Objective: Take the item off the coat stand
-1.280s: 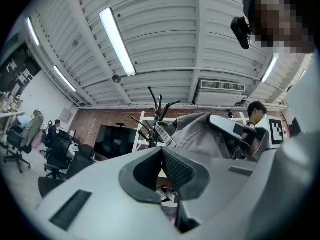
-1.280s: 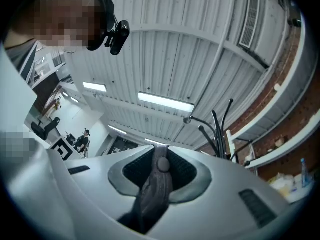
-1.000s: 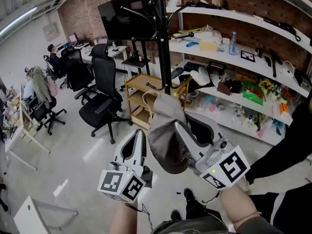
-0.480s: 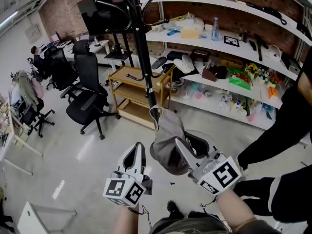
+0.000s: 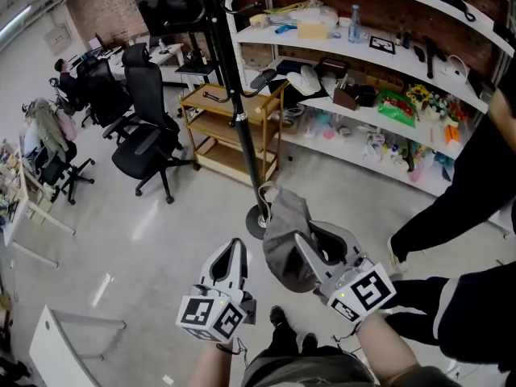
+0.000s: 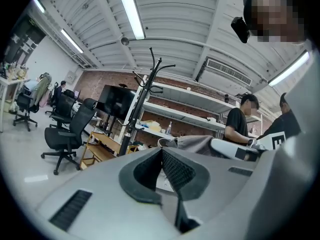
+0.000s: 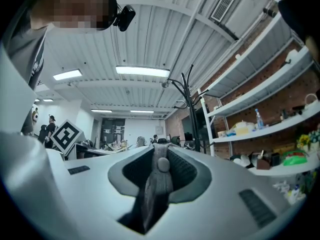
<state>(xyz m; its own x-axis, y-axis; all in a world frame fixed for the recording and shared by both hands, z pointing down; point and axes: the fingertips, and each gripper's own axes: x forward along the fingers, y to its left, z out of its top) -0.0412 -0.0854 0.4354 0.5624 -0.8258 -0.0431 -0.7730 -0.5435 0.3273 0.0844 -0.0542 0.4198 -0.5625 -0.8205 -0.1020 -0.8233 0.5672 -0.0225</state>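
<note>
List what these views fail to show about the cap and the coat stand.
- Coat stand: top cut off by the head view's upper edge; base partly behind the grey cap.
- Grey cap: right gripper view shows only the fold pinched in the right gripper.
- Shelf items: too small in every view.

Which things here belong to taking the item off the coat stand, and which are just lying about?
In the job: grey cap, right gripper with jaws shut on it, coat stand.
Lying about: office chair, wooden trolley, wall shelves, water bottle.
</note>
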